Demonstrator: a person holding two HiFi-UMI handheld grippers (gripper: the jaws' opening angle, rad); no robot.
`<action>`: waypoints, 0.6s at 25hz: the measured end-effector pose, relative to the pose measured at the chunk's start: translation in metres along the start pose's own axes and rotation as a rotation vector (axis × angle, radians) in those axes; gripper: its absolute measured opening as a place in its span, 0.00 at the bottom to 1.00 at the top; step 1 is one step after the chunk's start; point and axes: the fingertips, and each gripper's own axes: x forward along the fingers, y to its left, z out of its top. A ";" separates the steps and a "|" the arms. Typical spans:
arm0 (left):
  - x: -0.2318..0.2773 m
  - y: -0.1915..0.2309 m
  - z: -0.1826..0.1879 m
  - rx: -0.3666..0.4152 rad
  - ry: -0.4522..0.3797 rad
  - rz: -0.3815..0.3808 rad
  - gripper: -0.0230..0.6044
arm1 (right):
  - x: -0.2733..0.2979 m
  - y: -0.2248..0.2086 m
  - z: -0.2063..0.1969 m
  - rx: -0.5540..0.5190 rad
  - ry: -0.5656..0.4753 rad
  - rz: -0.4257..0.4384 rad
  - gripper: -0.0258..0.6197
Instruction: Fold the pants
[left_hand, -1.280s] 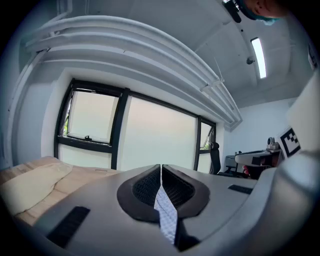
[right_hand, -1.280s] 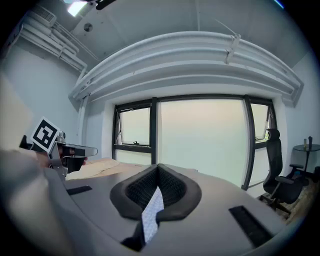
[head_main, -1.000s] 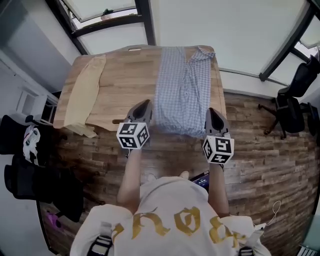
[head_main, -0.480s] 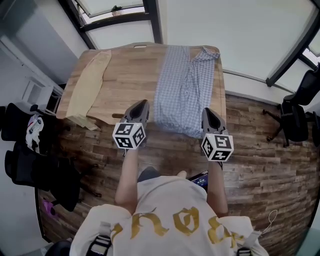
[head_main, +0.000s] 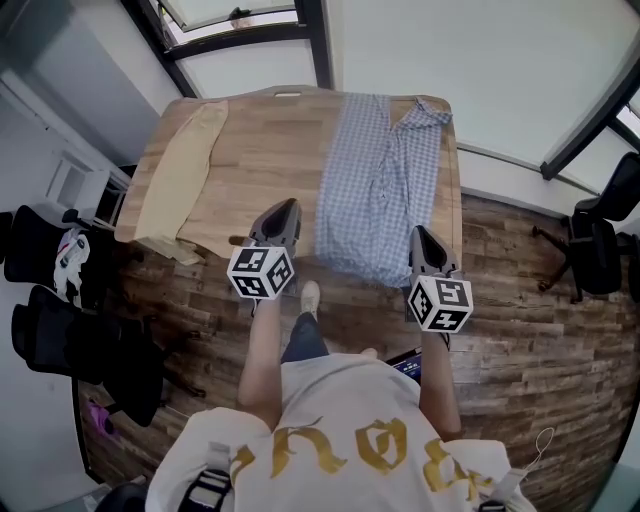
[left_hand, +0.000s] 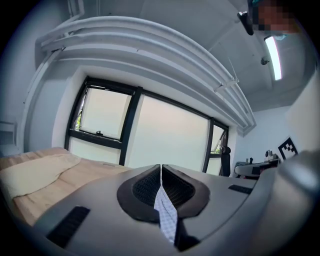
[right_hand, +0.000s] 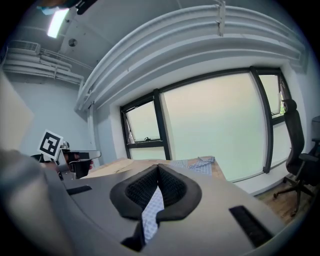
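A blue checked garment (head_main: 385, 180) lies lengthwise on the right half of the wooden table (head_main: 270, 150), its near end hanging over the front edge. Beige pants (head_main: 180, 180) lie flat along the table's left side, also visible in the left gripper view (left_hand: 35, 172). My left gripper (head_main: 288, 208) is at the garment's near left side, shut, with a strip of checked cloth (left_hand: 165, 212) pinched between its jaws (left_hand: 161, 172). My right gripper (head_main: 418, 232) is at the near right corner, shut on checked cloth (right_hand: 151, 210) too.
Black office chairs stand left (head_main: 60, 330) and right (head_main: 600, 235) of the table on the plank floor. A window wall runs behind the table's far edge. The person's shoe (head_main: 310, 297) is just in front of the table.
Both grippers stay shut at the garment's near end. The right one has dropped a little. A shoe has come into view between the arms, and the view has shifted slightly.
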 end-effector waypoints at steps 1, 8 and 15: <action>0.013 0.000 0.001 0.011 0.000 -0.022 0.10 | 0.007 0.001 -0.003 0.009 0.016 0.017 0.07; 0.120 0.021 0.009 0.070 0.052 -0.274 0.10 | 0.087 0.010 0.017 0.097 -0.009 -0.022 0.07; 0.204 0.078 0.016 0.060 0.083 -0.468 0.10 | 0.167 0.034 0.016 0.012 0.015 -0.205 0.07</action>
